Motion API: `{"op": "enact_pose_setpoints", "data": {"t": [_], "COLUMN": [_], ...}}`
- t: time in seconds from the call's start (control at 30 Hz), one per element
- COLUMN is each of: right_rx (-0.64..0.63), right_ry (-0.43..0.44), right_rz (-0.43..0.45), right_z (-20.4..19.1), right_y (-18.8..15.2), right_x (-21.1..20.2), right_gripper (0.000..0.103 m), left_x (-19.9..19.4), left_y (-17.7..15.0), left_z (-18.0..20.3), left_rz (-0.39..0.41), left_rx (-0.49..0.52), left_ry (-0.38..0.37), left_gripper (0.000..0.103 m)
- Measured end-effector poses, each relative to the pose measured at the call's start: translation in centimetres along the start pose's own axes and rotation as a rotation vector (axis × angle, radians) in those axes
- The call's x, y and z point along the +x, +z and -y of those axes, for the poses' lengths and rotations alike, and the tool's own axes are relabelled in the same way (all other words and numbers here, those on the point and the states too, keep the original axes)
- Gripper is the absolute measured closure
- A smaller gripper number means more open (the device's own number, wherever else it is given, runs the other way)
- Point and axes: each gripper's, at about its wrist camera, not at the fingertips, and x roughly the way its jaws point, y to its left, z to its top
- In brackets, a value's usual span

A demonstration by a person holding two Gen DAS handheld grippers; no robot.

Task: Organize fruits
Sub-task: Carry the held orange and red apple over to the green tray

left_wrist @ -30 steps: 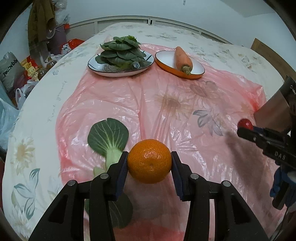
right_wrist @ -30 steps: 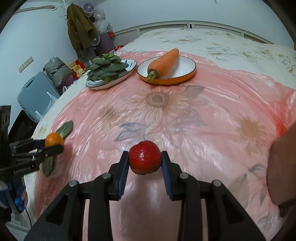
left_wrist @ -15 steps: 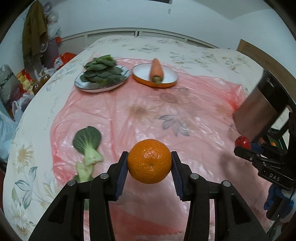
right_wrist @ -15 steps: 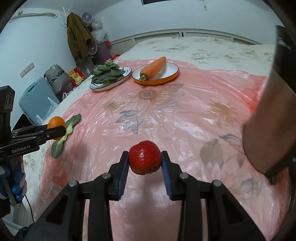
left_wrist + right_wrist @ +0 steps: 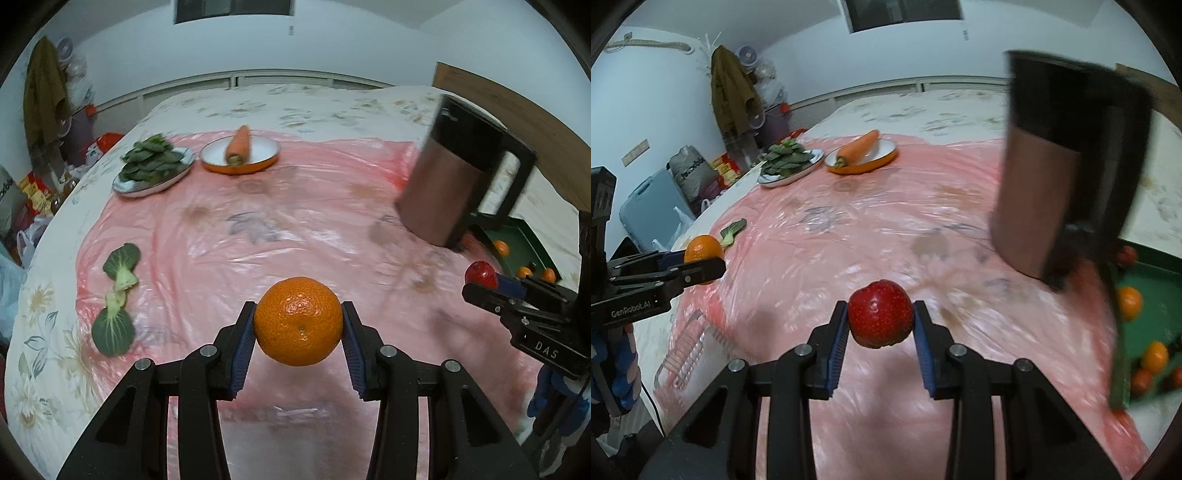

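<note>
My left gripper [image 5: 299,325] is shut on an orange mandarin [image 5: 299,320], held above the pink plastic sheet [image 5: 258,229]. It also shows in the right wrist view [image 5: 701,253]. My right gripper [image 5: 880,325] is shut on a red strawberry [image 5: 880,318], also held above the sheet; the strawberry shows at the right of the left wrist view [image 5: 480,275]. A green tray [image 5: 1156,306] at the right edge holds several small oranges [image 5: 1129,302] and red fruits [image 5: 1141,380]. It also shows in the left wrist view [image 5: 517,236].
A tall brown and black jug [image 5: 454,173] stands in front of the tray, partly hiding it. At the far side are a plate of leafy greens [image 5: 153,166] and an orange dish with a carrot [image 5: 239,149]. A bok choy [image 5: 118,295] lies at the left.
Both grippers have risen and turned to the right, still holding their fruits. The jug and the green tray have come into view at the right.
</note>
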Motion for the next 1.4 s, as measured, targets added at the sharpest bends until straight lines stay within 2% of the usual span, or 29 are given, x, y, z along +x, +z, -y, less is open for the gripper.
{"op": "enact_pose_setpoints", "data": {"t": [0.27, 0.6, 1.07, 1.4], "right_rx": [0.044, 0.111, 0.227, 0.312], "right_ry": [-0.070, -0.139, -0.246, -0.313], "right_rz": [0.041, 0.091, 0.147, 0.168], "right_z": [3.7, 9.6, 20.2, 26.9], "right_y": [-1.7, -3.2, -4.6, -5.9], "right_x": [-5.3, -9.7, -13.4, -13.8], "right_gripper": [0.055, 0.055, 0.055, 0.055], "left_x": [-2.2, -2.5, 0.8, 3.8], "left_y": [0.0, 1.0, 1.9, 2.7], "left_z": [6.5, 14.2, 26.5, 33.1], "left_rz": [0.025, 0.030, -0.007, -0.029], "left_rx": [0.068, 0.164, 0.314, 0.370], "left_ry": [-0.051, -0.102, -0.205, -0.260], "left_gripper": [0.064, 0.064, 0.064, 0.064]}}
